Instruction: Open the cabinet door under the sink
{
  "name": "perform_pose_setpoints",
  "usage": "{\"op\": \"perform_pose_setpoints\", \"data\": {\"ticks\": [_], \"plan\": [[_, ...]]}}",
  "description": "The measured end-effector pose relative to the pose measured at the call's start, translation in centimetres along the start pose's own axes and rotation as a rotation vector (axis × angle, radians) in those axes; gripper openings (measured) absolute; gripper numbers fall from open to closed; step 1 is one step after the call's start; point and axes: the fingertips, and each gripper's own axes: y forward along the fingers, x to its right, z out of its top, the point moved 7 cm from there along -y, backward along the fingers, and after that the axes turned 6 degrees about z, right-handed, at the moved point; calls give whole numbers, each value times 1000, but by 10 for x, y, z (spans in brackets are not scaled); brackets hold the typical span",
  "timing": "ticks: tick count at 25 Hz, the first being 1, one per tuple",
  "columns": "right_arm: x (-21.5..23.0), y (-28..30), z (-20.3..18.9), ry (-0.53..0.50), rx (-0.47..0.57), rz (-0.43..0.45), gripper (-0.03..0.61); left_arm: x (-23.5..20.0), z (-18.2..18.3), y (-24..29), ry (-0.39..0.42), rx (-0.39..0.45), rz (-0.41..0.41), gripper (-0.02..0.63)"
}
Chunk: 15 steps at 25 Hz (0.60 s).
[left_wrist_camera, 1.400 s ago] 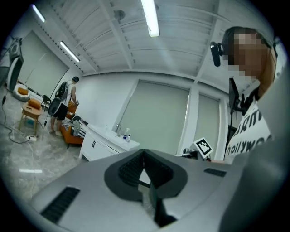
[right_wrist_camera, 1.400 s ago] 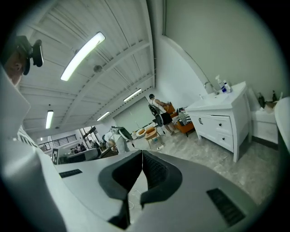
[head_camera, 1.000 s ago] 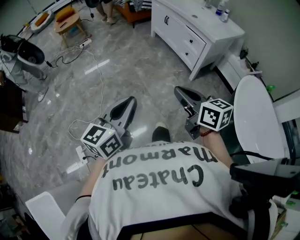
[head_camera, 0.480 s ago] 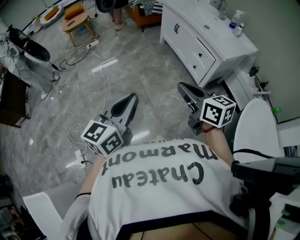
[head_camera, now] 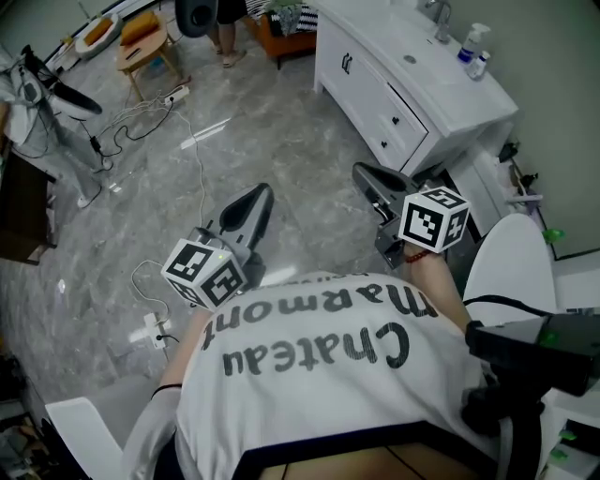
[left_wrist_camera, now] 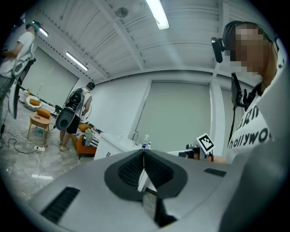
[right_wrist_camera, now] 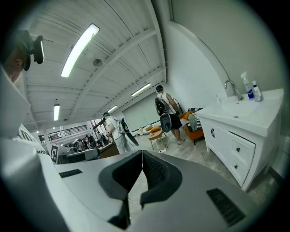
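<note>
The white sink cabinet [head_camera: 394, 84] stands at the upper right of the head view, with a faucet [head_camera: 438, 13] and two bottles [head_camera: 473, 42] on top. Its door with a dark handle [head_camera: 345, 64] is closed, and the drawers beside it have small knobs. My left gripper [head_camera: 261, 194] and right gripper [head_camera: 362, 172] are held over the marble floor, well short of the cabinet. Both are shut with nothing between the pads. In the right gripper view the cabinet [right_wrist_camera: 235, 145] lies to the right of my right gripper [right_wrist_camera: 142, 156]. My left gripper [left_wrist_camera: 143, 155] points past the cabinet's corner [left_wrist_camera: 106, 146].
A white toilet [head_camera: 511, 272] sits close at the right. Cables [head_camera: 192, 141] and a power strip [head_camera: 155, 328] lie on the floor at the left. A wooden stool [head_camera: 141, 37], an orange seat [head_camera: 281, 39] and a standing person [head_camera: 225, 19] are at the far end.
Both grippers have been carried across the floor toward the sink cabinet, which now sits nearer and more in view. The jaws stayed shut.
</note>
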Motion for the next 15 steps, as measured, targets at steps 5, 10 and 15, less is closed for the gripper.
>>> {"op": "perform_pose_setpoints", "data": {"ticks": [5,10,15], "plan": [[19,6,6,21,10,0,12,-4,-3,19,5,-25,-6,8],[33,13,7,33,5,-4,12,-13,-4,34,-4,-34,-2,8],[22,19,1,38,-2,-20,12,-24,-2,28,-10,-37,-18,8]]}}
